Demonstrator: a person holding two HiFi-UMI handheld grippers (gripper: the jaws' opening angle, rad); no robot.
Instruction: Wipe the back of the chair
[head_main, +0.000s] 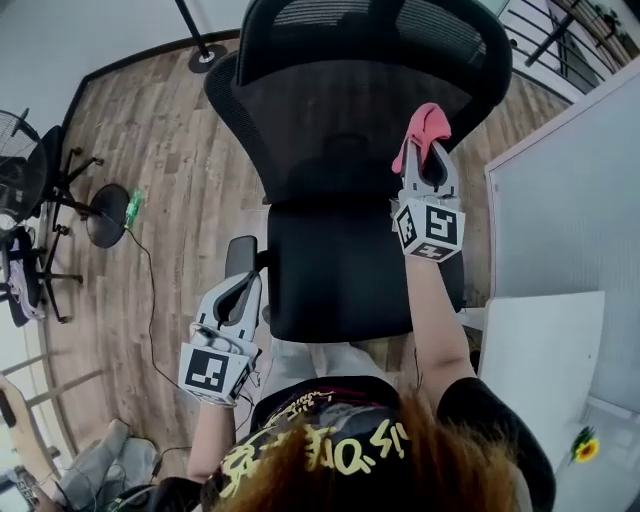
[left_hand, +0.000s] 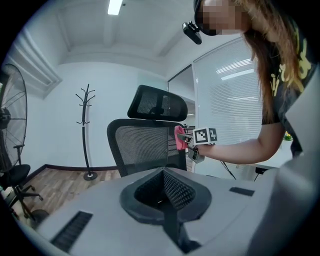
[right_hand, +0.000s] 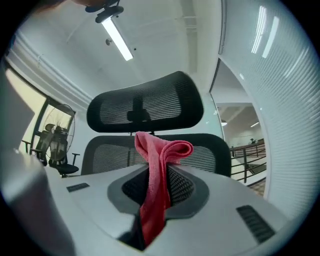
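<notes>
Right claw (head_main: 430, 152) pinches a pink cloth (head_main: 424, 127) close to the mesh chair back (head_main: 320, 115). Left claw (head_main: 244, 284) is pressed together, empty.

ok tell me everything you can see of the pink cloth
The pink cloth looks like soft, finely textured microfibre. It is bunched into a long strip and pinched between the fingers of the right gripper. Above the tips it folds over into a loose loop, and the rest runs down between the fingers. It is held up at the right side of the chair's black mesh backrest. Whether it touches the mesh cannot be told.
</notes>
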